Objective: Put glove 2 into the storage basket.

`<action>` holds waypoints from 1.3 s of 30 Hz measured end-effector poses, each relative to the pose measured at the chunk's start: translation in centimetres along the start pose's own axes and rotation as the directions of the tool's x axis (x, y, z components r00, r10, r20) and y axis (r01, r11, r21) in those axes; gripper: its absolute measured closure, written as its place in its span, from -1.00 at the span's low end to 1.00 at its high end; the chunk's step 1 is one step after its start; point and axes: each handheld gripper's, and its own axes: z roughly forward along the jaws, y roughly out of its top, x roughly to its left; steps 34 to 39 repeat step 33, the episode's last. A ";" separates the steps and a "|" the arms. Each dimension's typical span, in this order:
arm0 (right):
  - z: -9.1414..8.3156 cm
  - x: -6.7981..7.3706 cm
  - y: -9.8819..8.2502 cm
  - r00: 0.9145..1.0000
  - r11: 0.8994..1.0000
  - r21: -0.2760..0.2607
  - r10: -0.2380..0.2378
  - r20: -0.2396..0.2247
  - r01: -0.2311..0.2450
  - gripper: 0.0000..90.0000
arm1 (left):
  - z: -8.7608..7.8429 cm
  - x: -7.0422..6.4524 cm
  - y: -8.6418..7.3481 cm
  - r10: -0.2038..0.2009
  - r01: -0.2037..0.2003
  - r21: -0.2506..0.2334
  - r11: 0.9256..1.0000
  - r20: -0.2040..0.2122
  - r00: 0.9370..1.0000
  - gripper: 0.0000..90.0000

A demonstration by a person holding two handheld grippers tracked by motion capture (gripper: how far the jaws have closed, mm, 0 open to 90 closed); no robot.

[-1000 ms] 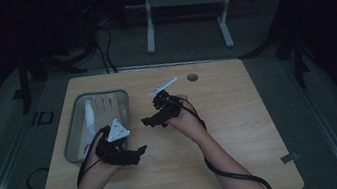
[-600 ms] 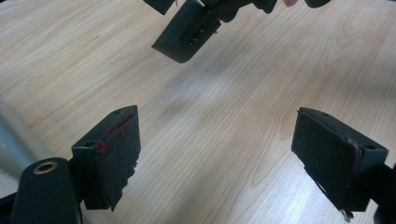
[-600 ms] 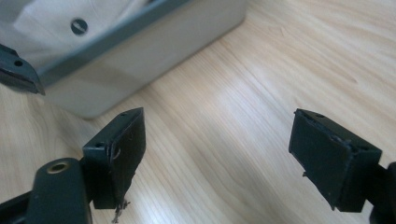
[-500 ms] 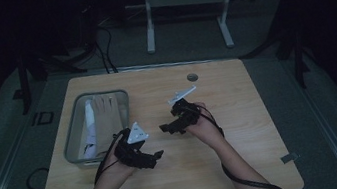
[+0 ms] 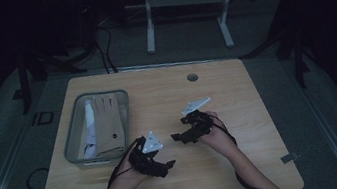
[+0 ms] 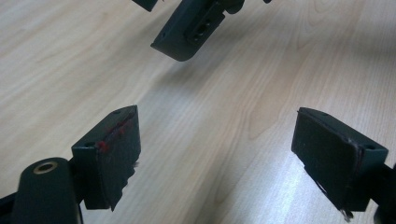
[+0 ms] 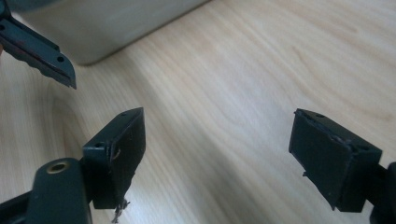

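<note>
Gloves, tan soft fabric (image 5: 106, 123), lie flat in the grey metal bin (image 5: 72, 134) at the table's left. Left gripper (image 6: 217, 154) and right gripper (image 7: 219, 154) both have jaws spread, empty, over bare pale wooden tabletop (image 5: 237, 94). Likely light, limp, unbreakable; pinch a cuff or bunched fold.

One desk (image 5: 236, 89). One metal tray (image 5: 73, 141) on it, holding one tan glove (image 5: 107, 124) and one white item (image 5: 89, 117), unclear what. Two grippers: left gripper (image 5: 169, 165), right gripper (image 5: 177, 137), two jaws each. Two hands. One round hole (image 5: 192, 77) in the desk.
</note>
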 end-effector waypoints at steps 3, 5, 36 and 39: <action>-0.1 -0.1 -0.8 1.000 1.000 -0.003 0.008 -0.007 -0.008 -0.59 | 0.6 -0.3 -0.2 -0.001 0.001 0.002 1.000 0.024 1.000 -0.64; -0.1 -0.2 -1.3 1.000 1.000 0.000 0.016 -0.005 -0.016 -0.59 | 1.0 -0.4 -0.4 0.000 0.000 0.007 1.000 0.041 0.999 -0.64; -1.7 -1.8 -7.6 0.999 0.998 -0.059 0.016 0.034 -0.014 -0.65 | 3.2 -1.4 -1.3 0.017 -0.020 0.024 1.000 0.139 0.990 -0.64; -1.7 -1.8 -7.6 0.999 0.998 -0.059 0.016 0.034 -0.014 -0.65 | 3.2 -1.4 -1.3 0.017 -0.020 0.024 1.000 0.139 0.990 -0.64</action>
